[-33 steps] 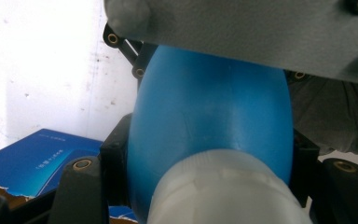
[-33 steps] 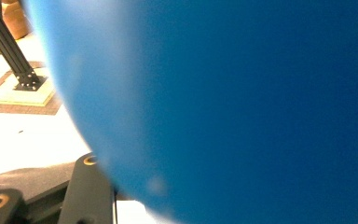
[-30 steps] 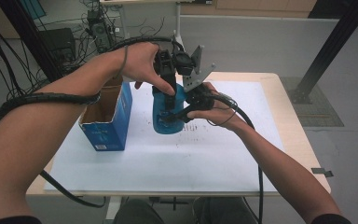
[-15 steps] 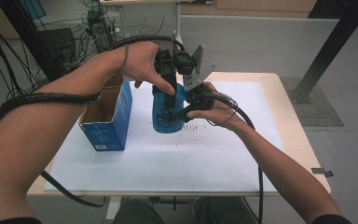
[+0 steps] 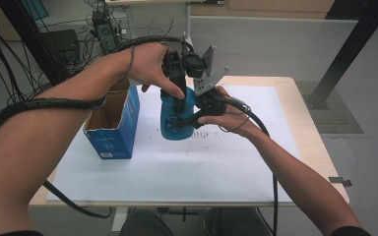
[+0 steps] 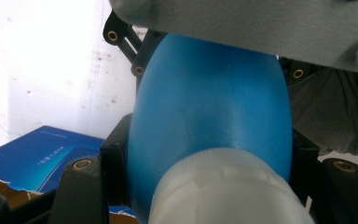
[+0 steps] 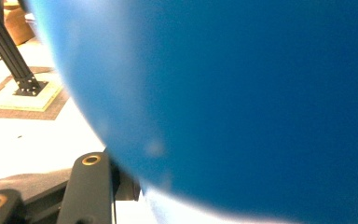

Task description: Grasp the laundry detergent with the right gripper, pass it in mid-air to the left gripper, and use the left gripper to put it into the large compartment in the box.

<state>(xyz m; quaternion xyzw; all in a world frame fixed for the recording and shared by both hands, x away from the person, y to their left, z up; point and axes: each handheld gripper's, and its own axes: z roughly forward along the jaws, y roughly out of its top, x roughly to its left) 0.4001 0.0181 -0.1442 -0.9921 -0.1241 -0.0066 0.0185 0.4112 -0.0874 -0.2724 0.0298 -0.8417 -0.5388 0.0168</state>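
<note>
Currently both grippers hold one blue bottle (image 5: 176, 118), upright over the white sheet (image 5: 167, 167) just right of the open blue box (image 5: 114, 129). The left gripper (image 5: 178, 101) comes down from above and is clamped on the bottle's upper part near the white cap (image 6: 223, 186). The right gripper (image 5: 193, 118) is closed on the body from the side. I judge the step to be cap work: one tool steadies the body while the other takes the top. The next move would call for a firm hold low down and a clean twist or pull at the top, without tipping the bottle.

The high view gives the layout: table (image 5: 305, 123), box, both forearms. The left gripper view adds the cap and the jaws pressed on either flank. The right gripper view gives the blue wall up close, with one jaw against it.
</note>
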